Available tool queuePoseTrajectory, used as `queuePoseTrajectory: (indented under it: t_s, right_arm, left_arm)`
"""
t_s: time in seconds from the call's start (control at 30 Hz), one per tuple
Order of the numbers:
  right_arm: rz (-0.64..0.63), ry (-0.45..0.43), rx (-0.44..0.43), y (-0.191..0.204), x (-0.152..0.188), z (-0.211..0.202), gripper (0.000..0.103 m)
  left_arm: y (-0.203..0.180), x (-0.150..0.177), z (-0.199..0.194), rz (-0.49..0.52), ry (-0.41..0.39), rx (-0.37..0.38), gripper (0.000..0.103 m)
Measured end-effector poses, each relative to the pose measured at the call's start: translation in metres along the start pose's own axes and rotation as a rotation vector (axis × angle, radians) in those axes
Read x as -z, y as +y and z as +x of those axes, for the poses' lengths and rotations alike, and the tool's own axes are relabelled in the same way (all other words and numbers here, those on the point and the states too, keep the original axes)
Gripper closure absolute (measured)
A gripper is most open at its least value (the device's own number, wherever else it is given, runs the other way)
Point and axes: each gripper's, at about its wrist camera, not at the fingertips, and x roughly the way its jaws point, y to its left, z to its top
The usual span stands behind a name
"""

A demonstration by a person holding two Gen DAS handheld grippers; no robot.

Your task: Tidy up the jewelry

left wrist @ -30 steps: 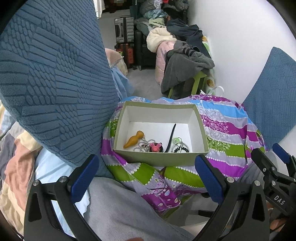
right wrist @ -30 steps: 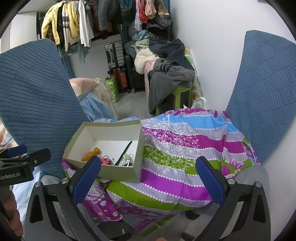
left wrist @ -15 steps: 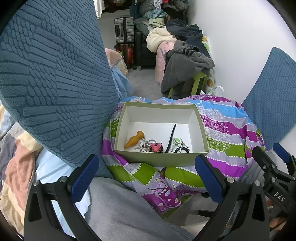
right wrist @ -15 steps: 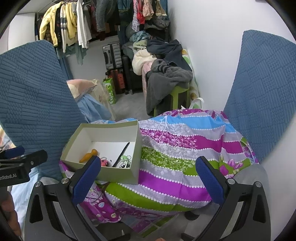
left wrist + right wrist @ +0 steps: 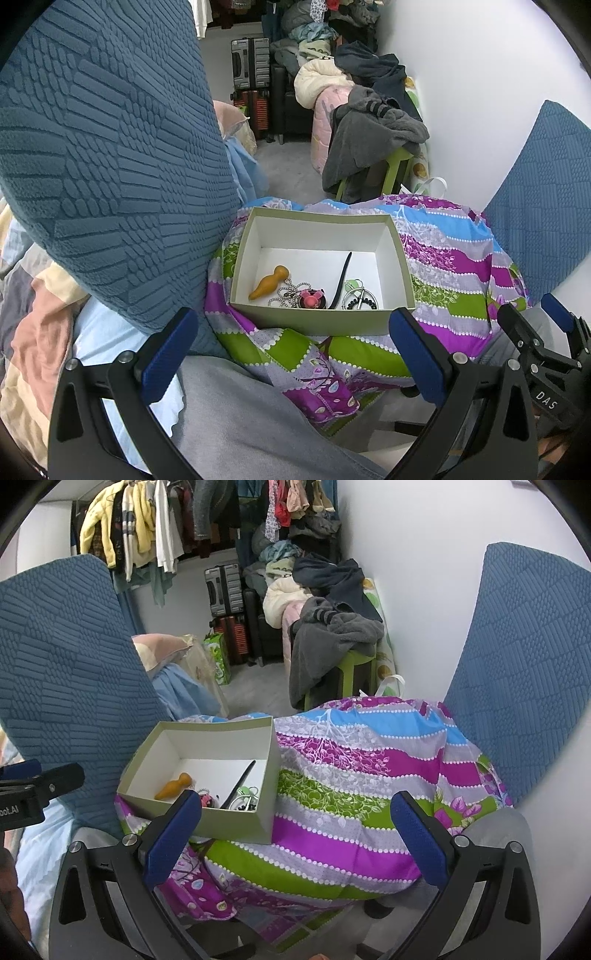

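Note:
An open olive-green box (image 5: 314,321) (image 5: 236,821) with a white inside rests on a striped floral cloth (image 5: 458,266) (image 5: 354,786). Inside lie an orange gourd-shaped piece (image 5: 269,282) (image 5: 173,787), a beaded silver chain (image 5: 288,293), a pink and black trinket (image 5: 312,298), a black hair stick (image 5: 341,278) (image 5: 238,784) and dark beaded rings (image 5: 360,301). My left gripper (image 5: 293,350) hangs open just short of the box's near wall, holding nothing. Over the cloth, right of the box, my right gripper (image 5: 295,834) is open and holds nothing.
Blue textured cushions (image 5: 103,155) (image 5: 528,664) stand on both sides of the cloth. Behind are a green stool (image 5: 354,664) draped with grey clothes, suitcases (image 5: 225,590) and hanging garments (image 5: 129,528). A grey trouser leg (image 5: 258,424) lies below the left gripper.
Both grippers have drifted slightly; the view of the box has barely shifted. Both stay open and the box's contents lie as before.

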Motion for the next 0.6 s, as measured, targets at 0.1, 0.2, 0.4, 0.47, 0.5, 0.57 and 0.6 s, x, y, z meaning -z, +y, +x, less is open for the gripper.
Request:
queuePoseTrajectory:
  t_s: [0.1, 0.2, 0.4, 0.47, 0.5, 0.57, 0.6]
  right_arm:
    - [0.001, -0.001, 0.001, 0.000, 0.000, 0.000, 0.000]
    - [0.001, 0.002, 0.001, 0.000, 0.000, 0.000, 0.000]
    - [0.005, -0.007, 0.004, 0.001, -0.001, 0.000, 0.000]
    - [0.007, -0.009, 0.006, 0.000, -0.001, -0.001, 0.000]
    - [0.007, -0.009, 0.006, 0.000, -0.001, -0.001, 0.000]
    - [0.006, -0.011, 0.008, 0.000, 0.000, -0.001, 0.000]
    - [0.007, -0.011, 0.009, -0.001, 0.000, -0.001, 0.000]
  left_arm:
    - [0.000, 0.000, 0.000, 0.004, 0.000, 0.000, 0.000]
    - [0.001, -0.002, -0.002, -0.001, -0.008, 0.000, 0.000]
    - [-0.006, -0.006, -0.008, 0.009, -0.014, 0.002, 0.000]
    - [-0.008, -0.007, -0.009, 0.009, -0.014, 0.009, 0.000]
    - [-0.010, -0.008, -0.010, 0.010, -0.015, 0.010, 0.000]
    - [-0.012, -0.008, -0.011, 0.013, -0.019, 0.008, 0.000]
    - [-0.013, -0.008, -0.011, 0.014, -0.019, 0.009, 0.000]
